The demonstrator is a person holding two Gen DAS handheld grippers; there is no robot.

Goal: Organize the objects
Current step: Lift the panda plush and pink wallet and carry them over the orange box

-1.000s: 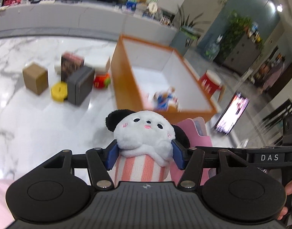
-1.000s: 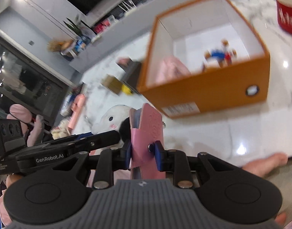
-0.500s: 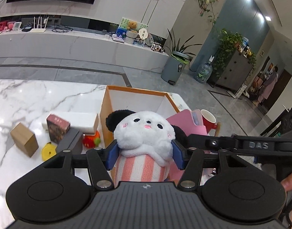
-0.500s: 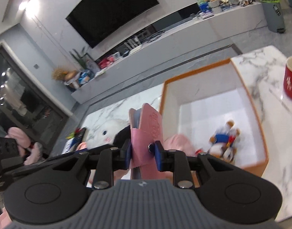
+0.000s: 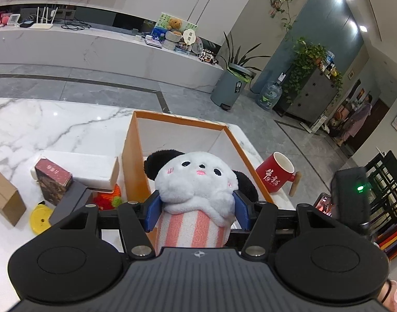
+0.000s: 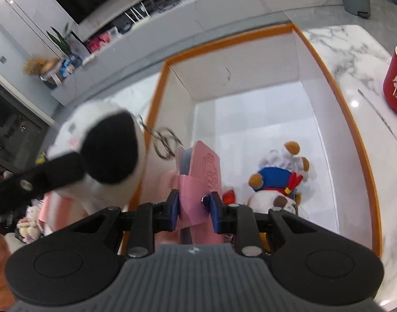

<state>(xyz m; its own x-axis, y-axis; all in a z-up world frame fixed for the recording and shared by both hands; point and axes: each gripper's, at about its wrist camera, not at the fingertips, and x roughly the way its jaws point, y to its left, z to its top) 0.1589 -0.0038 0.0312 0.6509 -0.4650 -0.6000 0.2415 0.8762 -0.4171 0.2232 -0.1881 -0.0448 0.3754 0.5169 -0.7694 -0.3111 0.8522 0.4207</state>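
I pinch panda plush (image 5: 198,182) in left gripper (image 5: 197,212) | right gripper (image 6: 194,209) clamps pink card holder (image 6: 198,179) | both over orange box (image 6: 354,130)

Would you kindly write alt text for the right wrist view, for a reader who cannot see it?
The right gripper, shut on a pink card holder, hangs over an open orange box holding a small plush bear. A blurred panda plush sits at left, a red mug at right.

Black gripper (image 5: 196,208), blue pads (image 5: 152,209), silver screws
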